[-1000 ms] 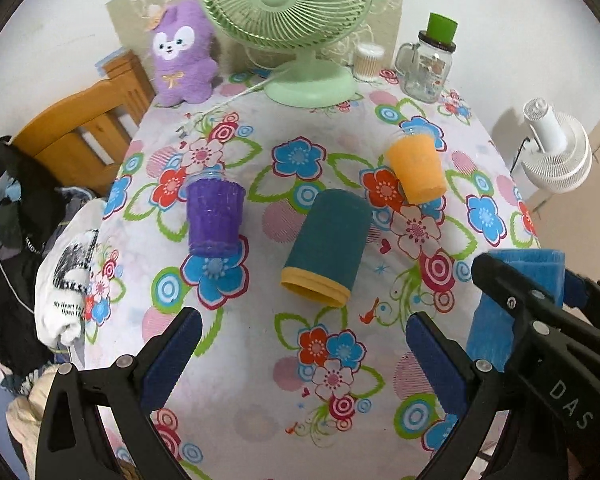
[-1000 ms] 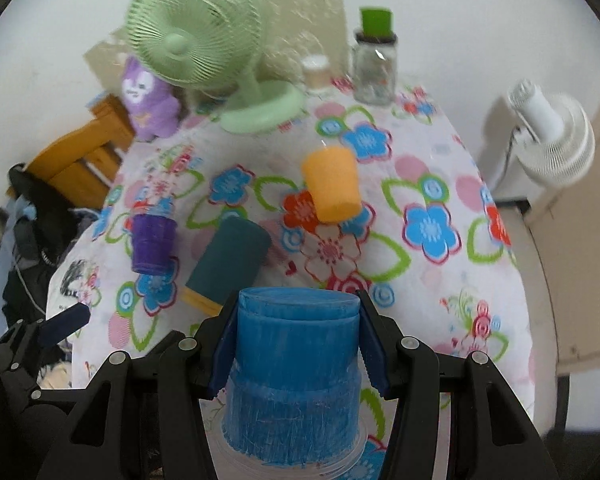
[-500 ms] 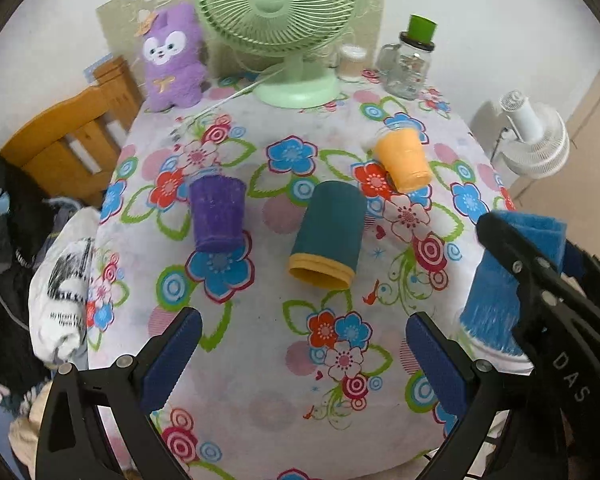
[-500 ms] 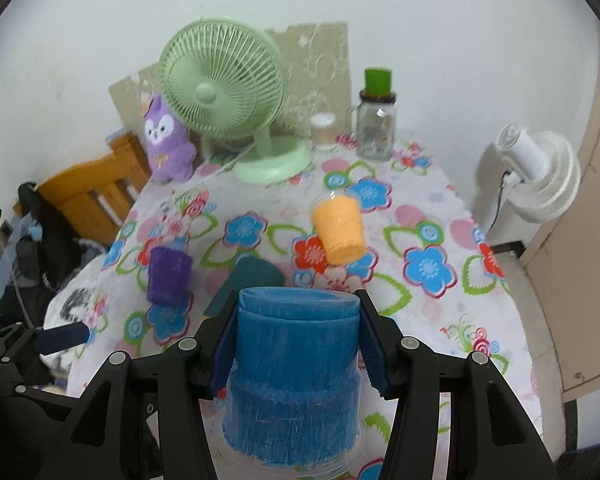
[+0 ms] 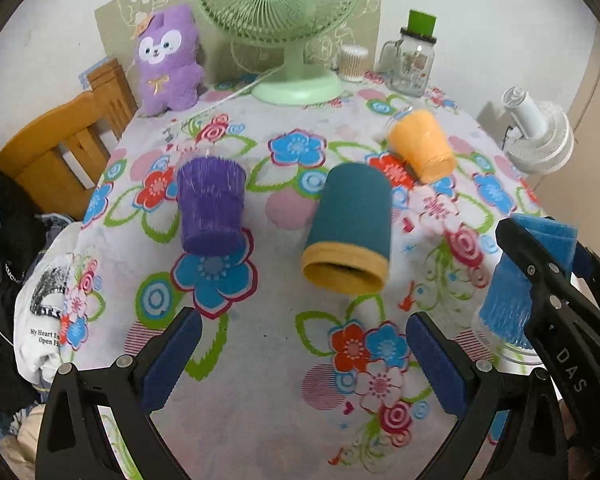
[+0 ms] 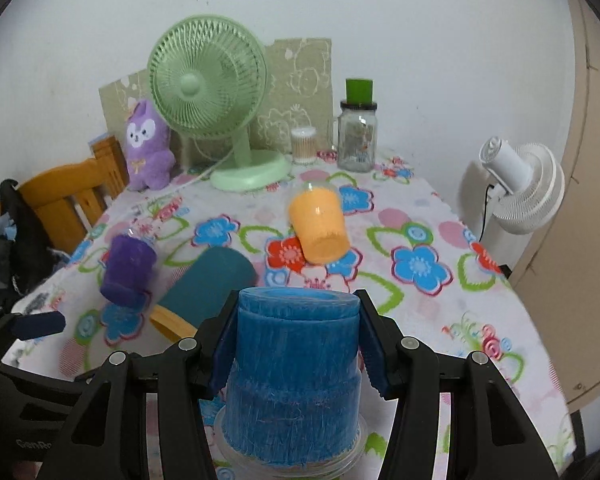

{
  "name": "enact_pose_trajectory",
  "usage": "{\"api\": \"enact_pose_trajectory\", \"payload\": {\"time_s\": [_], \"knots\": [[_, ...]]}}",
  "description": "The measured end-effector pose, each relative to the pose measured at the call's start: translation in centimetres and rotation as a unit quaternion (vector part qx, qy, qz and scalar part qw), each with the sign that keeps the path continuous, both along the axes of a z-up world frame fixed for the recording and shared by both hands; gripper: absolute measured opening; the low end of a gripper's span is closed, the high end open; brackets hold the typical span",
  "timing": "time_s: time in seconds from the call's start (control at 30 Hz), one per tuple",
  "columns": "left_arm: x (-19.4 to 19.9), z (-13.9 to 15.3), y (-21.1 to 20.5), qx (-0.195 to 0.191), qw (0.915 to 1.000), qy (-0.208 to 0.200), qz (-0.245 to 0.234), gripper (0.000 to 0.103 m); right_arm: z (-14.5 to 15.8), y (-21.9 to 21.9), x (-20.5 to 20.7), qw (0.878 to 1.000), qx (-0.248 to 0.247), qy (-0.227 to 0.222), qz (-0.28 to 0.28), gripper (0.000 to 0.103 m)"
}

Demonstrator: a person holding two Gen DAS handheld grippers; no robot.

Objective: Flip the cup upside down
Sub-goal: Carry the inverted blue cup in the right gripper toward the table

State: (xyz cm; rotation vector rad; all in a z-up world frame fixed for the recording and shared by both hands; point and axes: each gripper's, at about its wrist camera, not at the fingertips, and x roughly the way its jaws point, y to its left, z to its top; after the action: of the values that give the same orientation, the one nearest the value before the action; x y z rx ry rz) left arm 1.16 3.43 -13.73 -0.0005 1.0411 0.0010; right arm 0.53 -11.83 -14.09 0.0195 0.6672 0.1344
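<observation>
My right gripper (image 6: 298,344) is shut on a fuzzy blue cup (image 6: 294,376), held base up with its clear rim at the bottom, over the table's near right part. It also shows in the left wrist view (image 5: 516,284). My left gripper (image 5: 300,364) is open and empty above the near edge. A teal cup with a yellow rim (image 5: 350,226) lies on its side ahead of it, mouth toward me. A purple cup (image 5: 212,204) stands upside down at the left. An orange cup (image 5: 422,146) stands upside down further back at the right.
The table has a floral cloth (image 5: 292,360). A green fan (image 5: 280,12), a purple plush toy (image 5: 166,60), a glass jar (image 5: 414,60) and a small swab pot (image 5: 354,62) line the back. A wooden chair (image 5: 64,140) stands at the left, a white fan (image 5: 540,136) at the right.
The right gripper has risen and tilted up with the blue cup still in it. The left gripper pulled back, then came closer to the cups again.
</observation>
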Motion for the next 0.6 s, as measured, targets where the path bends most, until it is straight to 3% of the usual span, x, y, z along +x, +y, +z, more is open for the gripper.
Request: {"api": "enact_pose_trajectory", "payload": {"time_s": [0.33,0.5,0.6], "knots": [[0.1,-2.5,0.6,-0.006,0.9999,-0.014,0.0,0.103,-2.6,1.4,0.9,0.999,-0.004,-0.033,0.013,0.056],[0.0,-3.2,0.6,0.019,0.9997,-0.015,-0.001,0.103,-4.0,1.8,1.4,1.0,0.003,-0.019,0.022,0.057],[-0.3,-3.6,0.9,0.012,0.9999,-0.008,-0.005,0.103,-4.2,1.8,0.8,0.999,0.001,-0.024,0.024,0.058]]}}
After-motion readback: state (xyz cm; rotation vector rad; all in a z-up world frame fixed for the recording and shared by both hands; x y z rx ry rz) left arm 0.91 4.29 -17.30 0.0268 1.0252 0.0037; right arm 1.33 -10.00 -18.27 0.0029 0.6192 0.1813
